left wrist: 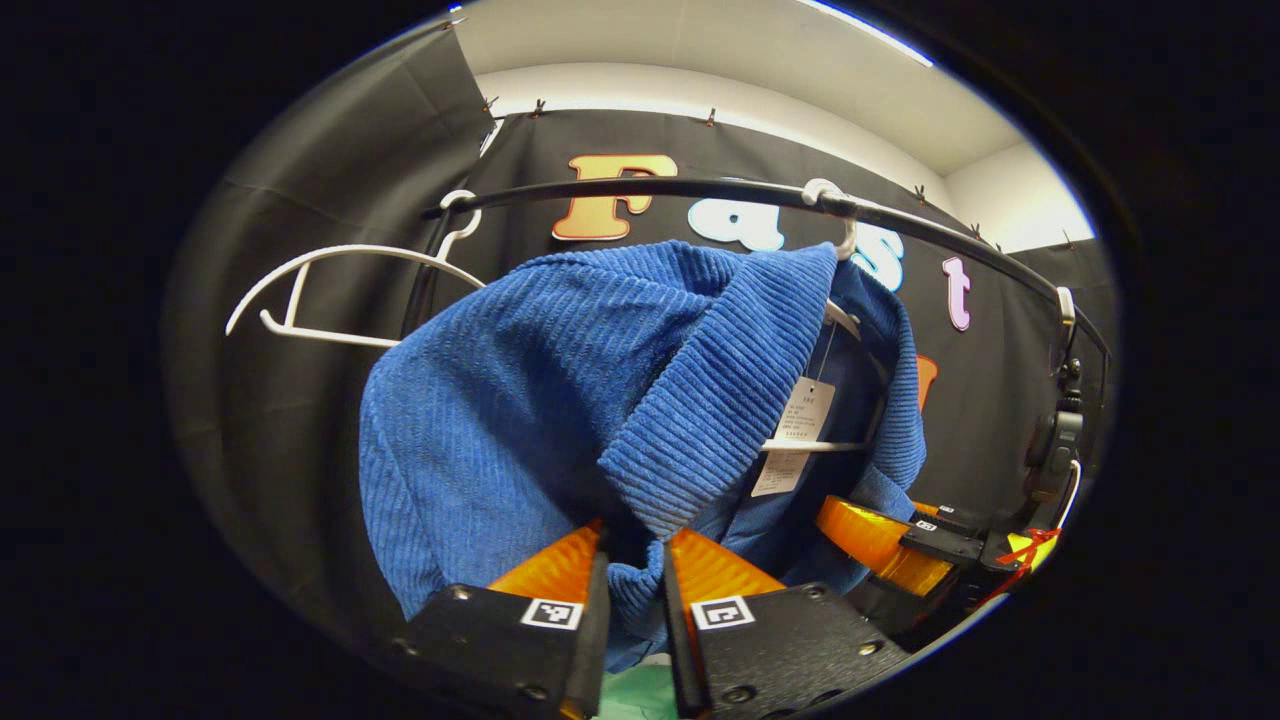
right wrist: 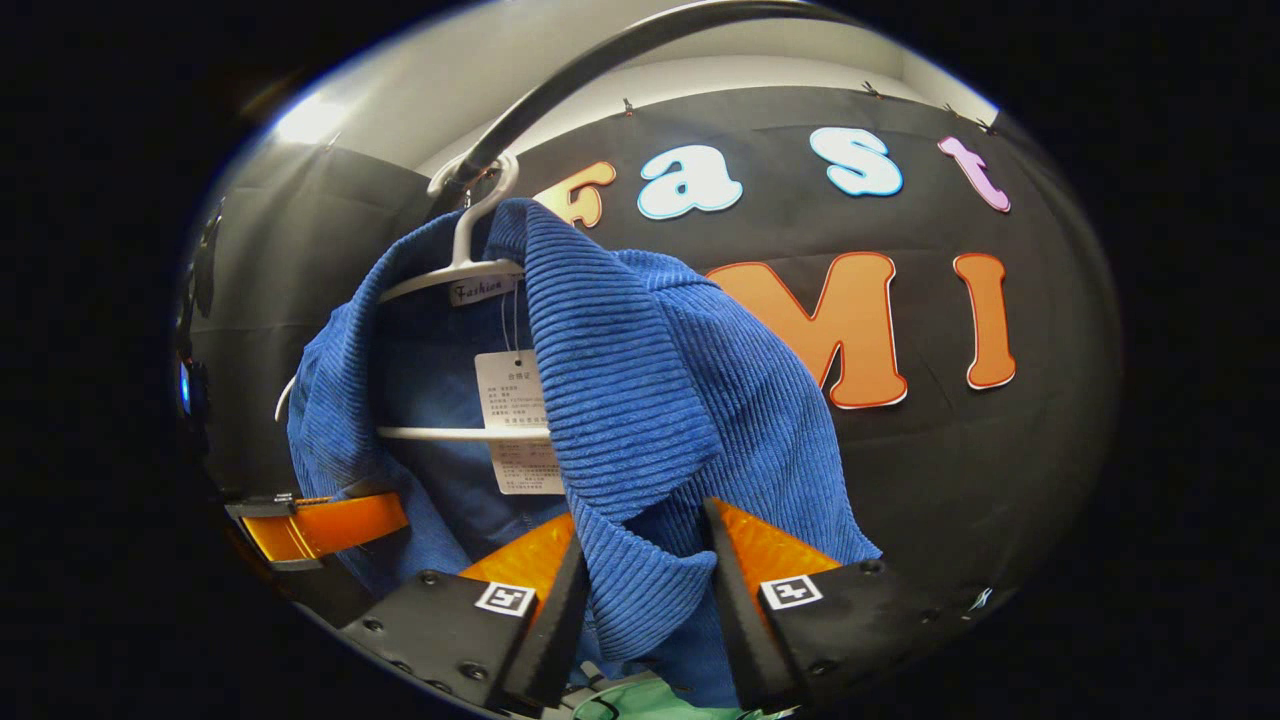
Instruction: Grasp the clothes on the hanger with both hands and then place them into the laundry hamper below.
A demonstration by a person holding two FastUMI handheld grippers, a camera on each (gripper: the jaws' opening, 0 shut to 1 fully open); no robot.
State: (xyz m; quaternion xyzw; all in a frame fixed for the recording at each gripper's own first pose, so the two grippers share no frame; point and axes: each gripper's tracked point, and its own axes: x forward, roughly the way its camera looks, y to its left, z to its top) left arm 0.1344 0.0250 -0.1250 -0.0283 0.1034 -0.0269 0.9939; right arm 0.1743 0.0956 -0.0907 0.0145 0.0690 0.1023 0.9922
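Sweater, one, pinched by two tools.

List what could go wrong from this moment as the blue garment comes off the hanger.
1. The blue garment is still draped over the white hanger hooked on the black rail; pulling down may drag the hanger off with it.
2. The left hand-held gripper pinches only a narrow fold, which could slip.
3. The paper tag hangs by the hanger's bar and may snag.
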